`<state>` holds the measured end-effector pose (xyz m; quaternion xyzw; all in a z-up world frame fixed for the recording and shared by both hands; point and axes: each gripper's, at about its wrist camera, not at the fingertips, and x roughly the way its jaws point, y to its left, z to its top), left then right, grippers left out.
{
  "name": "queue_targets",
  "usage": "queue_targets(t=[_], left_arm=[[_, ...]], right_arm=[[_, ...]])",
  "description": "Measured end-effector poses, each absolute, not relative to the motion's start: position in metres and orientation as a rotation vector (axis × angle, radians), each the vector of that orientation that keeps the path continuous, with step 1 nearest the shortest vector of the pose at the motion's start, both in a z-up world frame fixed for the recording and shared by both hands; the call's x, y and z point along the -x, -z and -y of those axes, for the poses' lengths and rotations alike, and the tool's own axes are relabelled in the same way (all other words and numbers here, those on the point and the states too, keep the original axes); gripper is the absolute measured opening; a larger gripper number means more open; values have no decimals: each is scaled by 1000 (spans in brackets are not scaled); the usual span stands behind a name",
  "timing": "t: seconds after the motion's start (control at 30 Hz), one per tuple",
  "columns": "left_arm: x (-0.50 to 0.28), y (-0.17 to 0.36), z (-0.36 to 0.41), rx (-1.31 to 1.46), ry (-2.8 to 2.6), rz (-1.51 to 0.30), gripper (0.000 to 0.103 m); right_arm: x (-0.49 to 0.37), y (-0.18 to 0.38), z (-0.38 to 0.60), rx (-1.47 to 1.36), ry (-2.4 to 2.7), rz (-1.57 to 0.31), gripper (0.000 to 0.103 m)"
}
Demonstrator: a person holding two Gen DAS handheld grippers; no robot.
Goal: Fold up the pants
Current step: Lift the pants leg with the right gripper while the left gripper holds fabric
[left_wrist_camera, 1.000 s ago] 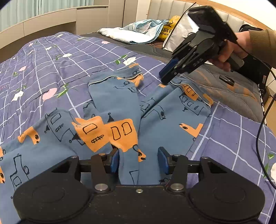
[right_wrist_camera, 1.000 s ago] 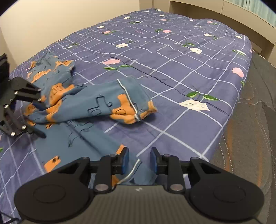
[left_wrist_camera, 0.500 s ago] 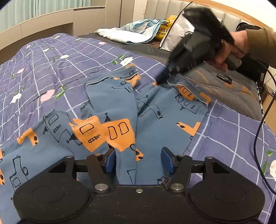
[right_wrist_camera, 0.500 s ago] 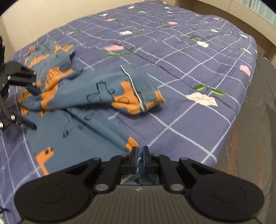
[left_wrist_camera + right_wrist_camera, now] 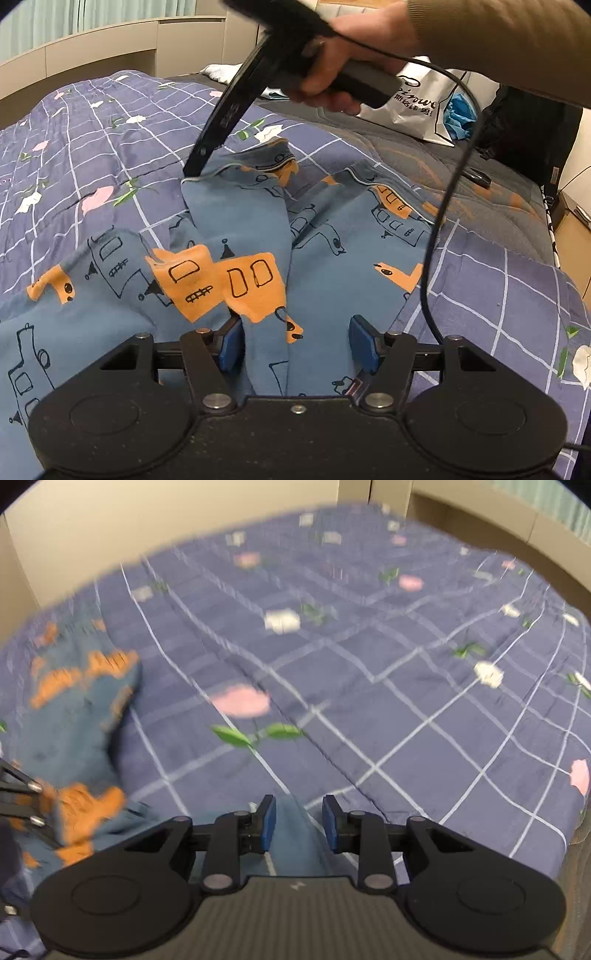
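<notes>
Blue pads of the left gripper (image 5: 297,347) stand well apart and have just been opening, with a raised fold of the blue cotton pants printed with orange and outlined vehicles (image 5: 236,236) running up between them but pressed by neither pad, so that hold looks given up. The right gripper (image 5: 298,821), which half a second ago was pinched shut on a white-piped hem, has swung across the bed and its jaws have just parted again; in its own blurred view a strip of blue cloth lies between the pads without being squeezed. Seen from the left wrist, the tip of that right gripper now sits at the far corner of the folded-over leg, touching or just above its hem, where a second ago it hovered over the other leg to the right. That reads as a corner carried across and let go, one leg being laid onto the other; the fold is begun, not finished. The pants lie spread and rumpled on the purple checked bedspread with flower prints (image 5: 110,122), directly ahead of the left gripper and stretching away toward the right one.
</notes>
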<state>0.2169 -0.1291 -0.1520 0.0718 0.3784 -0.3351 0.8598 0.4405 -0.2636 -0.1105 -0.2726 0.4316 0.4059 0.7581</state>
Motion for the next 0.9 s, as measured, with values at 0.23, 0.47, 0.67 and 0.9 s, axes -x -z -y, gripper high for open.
queue_targets(t=[0.23, 0.47, 0.67, 0.9], left_arm=[[-217, 152, 129, -152, 703, -789, 62], [-221, 146, 125, -125, 636, -805, 24], [-222, 134, 114, -18, 619, -784, 20], [-212, 124, 118, -41, 632, -738, 4]], right_arm=[[-417, 79, 275, 523, -975, -831, 4], [-366, 21, 347, 344, -946, -678, 4], [-343, 2, 388, 250, -904, -629, 4], [-337, 12, 408, 241, -842, -643, 4]])
